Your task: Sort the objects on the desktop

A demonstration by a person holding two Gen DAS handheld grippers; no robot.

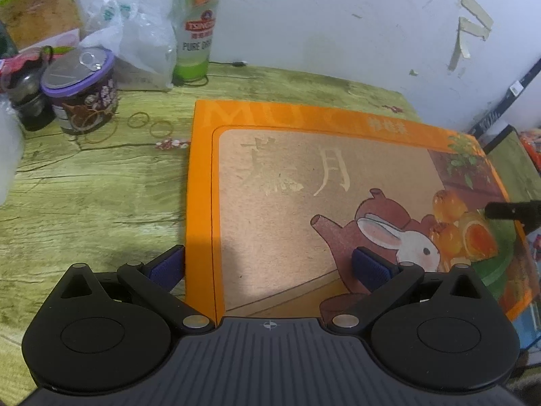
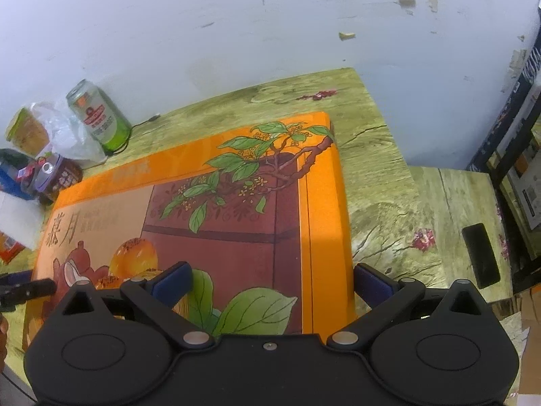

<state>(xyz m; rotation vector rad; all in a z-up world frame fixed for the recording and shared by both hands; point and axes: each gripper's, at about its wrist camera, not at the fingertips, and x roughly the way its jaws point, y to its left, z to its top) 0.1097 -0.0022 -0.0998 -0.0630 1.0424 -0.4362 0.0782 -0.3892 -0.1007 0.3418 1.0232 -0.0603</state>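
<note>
Beer can [image 1: 196,27], purple-lidded jar [image 1: 81,91], plastic bag [image 1: 142,40] & rubber bands [image 1: 150,124] sat at table's [image 1: 84,196] far-left, clear of the flat orange gift box [image 1: 338,186] w/ rabbit art, mid-table. Left gripper [image 1: 268,265] and right gripper [image 2: 272,280] both wide open, each straddling a box edge, holding nothing.

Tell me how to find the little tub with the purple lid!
Start at the big orange gift box on the green table, then look to the far left corner by the wall. There, left of the tall green beer can and crinkly plastic bag, stands the short round tub. Only it has a purple rim, a silver pull-tab lid and flowers on its dark side.
</note>
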